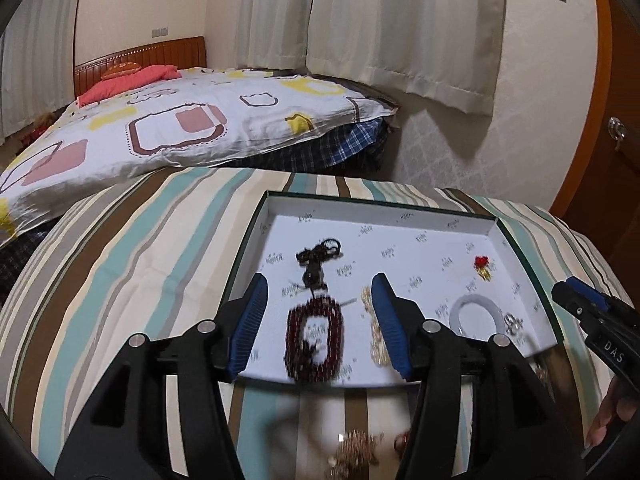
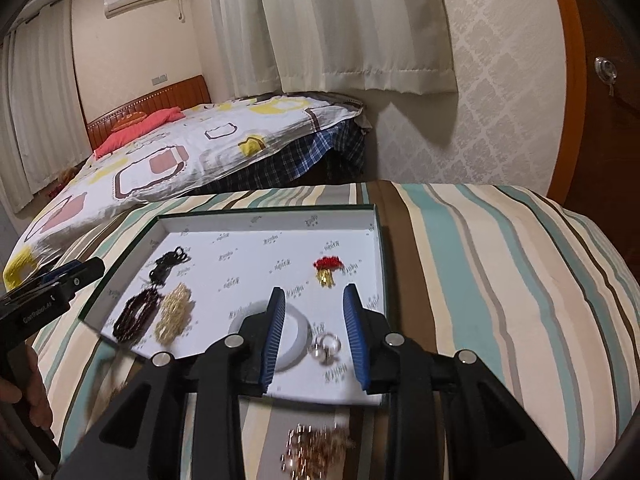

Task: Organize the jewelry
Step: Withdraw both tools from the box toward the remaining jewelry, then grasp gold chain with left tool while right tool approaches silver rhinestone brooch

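A shallow white-lined box lies on a striped cloth. In it are a dark red bead bracelet, a black necklace, a pale gold chain, a white bangle, silver earrings and a red and gold charm. My left gripper is open and empty above the red bracelet. My right gripper is open and empty above the earrings. Gold jewelry lies on the cloth in front of the box.
The striped cloth covers a rounded surface. A bed with a patterned quilt stands behind it. Curtains hang at the back. A wooden door is at the right.
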